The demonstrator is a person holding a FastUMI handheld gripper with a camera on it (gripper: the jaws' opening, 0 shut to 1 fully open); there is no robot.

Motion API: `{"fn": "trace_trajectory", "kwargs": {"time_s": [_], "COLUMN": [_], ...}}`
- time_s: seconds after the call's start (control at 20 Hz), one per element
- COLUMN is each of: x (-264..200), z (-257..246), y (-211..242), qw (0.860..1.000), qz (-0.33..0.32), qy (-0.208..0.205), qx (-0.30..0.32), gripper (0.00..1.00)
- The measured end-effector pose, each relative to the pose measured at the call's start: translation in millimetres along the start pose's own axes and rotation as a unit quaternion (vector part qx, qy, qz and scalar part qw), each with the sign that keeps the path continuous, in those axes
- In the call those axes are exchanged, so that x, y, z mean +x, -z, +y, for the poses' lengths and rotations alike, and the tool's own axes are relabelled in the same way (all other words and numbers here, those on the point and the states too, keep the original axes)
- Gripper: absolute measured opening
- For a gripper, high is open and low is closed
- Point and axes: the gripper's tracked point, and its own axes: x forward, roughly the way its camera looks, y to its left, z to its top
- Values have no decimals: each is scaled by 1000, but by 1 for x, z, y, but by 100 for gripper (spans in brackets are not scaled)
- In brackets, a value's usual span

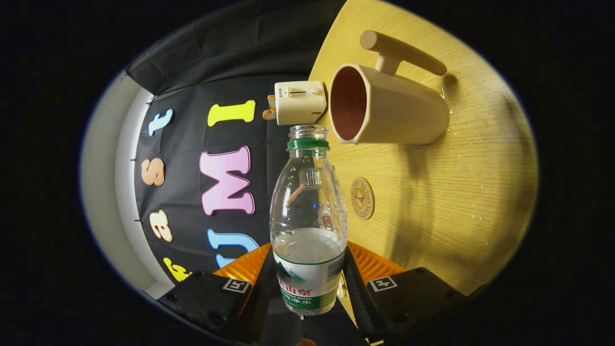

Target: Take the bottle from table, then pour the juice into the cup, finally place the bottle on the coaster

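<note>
Mid-pour: gripper [307, 288] pinching the uncapped bottle [308, 211] by its label, tipped with mouth just beside the cup [384, 108] rim; next, tilt further, then to the coaster [362, 198] on the bench [447, 192].

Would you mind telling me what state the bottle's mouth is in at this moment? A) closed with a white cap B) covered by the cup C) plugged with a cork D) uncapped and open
D: the bottle, held between the gripper fingers, has a bare open mouth above its green neck ring, just short of the cup.
</note>
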Motion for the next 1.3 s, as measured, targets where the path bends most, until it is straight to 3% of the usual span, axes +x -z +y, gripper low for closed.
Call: {"fn": "trace_trajectory", "kwargs": {"time_s": [1.3], "x": [4], "z": [10], "y": [-6], "qw": [998], "qz": [-3], "qy": [-5], "qx": [62], "gripper": [74]}}
